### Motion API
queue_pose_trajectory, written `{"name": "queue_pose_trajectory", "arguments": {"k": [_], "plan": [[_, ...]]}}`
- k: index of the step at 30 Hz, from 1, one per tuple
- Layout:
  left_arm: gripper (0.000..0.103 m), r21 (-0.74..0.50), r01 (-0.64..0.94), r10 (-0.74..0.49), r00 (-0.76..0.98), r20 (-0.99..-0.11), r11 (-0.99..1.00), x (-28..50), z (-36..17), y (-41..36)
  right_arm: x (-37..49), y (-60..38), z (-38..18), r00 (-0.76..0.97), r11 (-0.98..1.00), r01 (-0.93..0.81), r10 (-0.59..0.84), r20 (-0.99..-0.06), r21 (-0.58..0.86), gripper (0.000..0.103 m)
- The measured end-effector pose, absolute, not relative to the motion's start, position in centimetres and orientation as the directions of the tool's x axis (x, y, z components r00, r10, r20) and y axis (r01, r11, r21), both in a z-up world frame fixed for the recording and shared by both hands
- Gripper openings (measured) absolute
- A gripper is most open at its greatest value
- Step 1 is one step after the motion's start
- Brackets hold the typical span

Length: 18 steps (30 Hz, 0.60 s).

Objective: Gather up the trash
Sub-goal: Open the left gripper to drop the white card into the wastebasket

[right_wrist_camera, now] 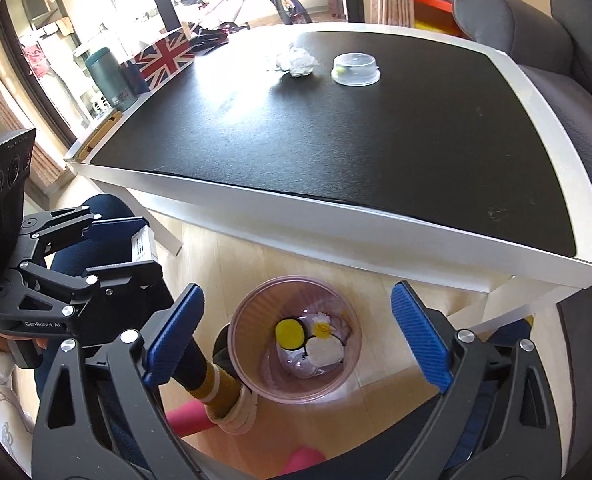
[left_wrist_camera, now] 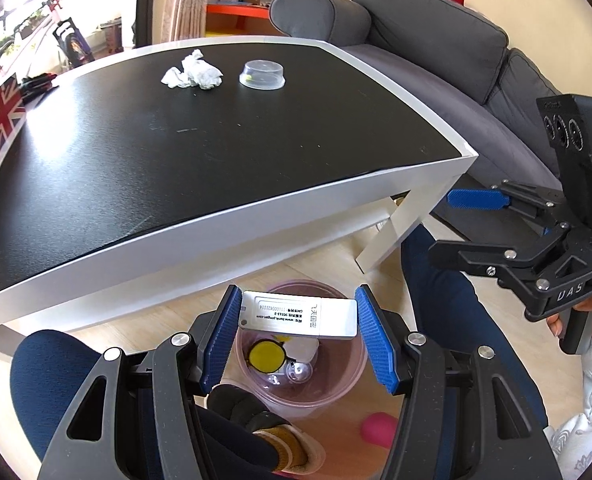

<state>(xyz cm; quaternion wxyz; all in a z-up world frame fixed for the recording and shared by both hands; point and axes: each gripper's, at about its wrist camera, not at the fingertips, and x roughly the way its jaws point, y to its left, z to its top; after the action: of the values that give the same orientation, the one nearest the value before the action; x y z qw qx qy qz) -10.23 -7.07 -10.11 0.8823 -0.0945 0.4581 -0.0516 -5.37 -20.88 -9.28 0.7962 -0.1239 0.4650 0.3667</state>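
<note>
My left gripper is shut on a small white box with printed text, held above the pink translucent bin on the floor. The bin holds a yellow lid and clear plastic pieces. The right wrist view shows the left gripper with the box left of the bin. My right gripper is open and empty above the bin; it also shows in the left wrist view. A crumpled white tissue and a clear plastic container lie on the black table.
A Union Jack box and a green flask stand at the table's left edge. A grey sofa runs along the right. My legs and slippered foot are beside the bin. A bicycle stands by the window.
</note>
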Motion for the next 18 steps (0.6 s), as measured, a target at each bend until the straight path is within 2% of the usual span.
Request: {"name": "queue_pose_trajectory", "arguments": {"k": [17, 18], "plan": [[0.057, -0.230, 0.049, -0.222, 0.520, -0.825, 0.972, -9.0, -11.9, -9.4, -4.8, -24.0, -8.5, 0.336, 0.748, -0.643, 0.471, -0.816, 0.167, 0.095], [0.061, -0.231, 0.049, -0.223, 0.520, -0.825, 0.972, -8.9, -11.9, -9.4, -4.8, -24.1, -8.5, 0.338, 0.749, -0.640, 0.472, -0.814, 0.169, 0.095]]}}
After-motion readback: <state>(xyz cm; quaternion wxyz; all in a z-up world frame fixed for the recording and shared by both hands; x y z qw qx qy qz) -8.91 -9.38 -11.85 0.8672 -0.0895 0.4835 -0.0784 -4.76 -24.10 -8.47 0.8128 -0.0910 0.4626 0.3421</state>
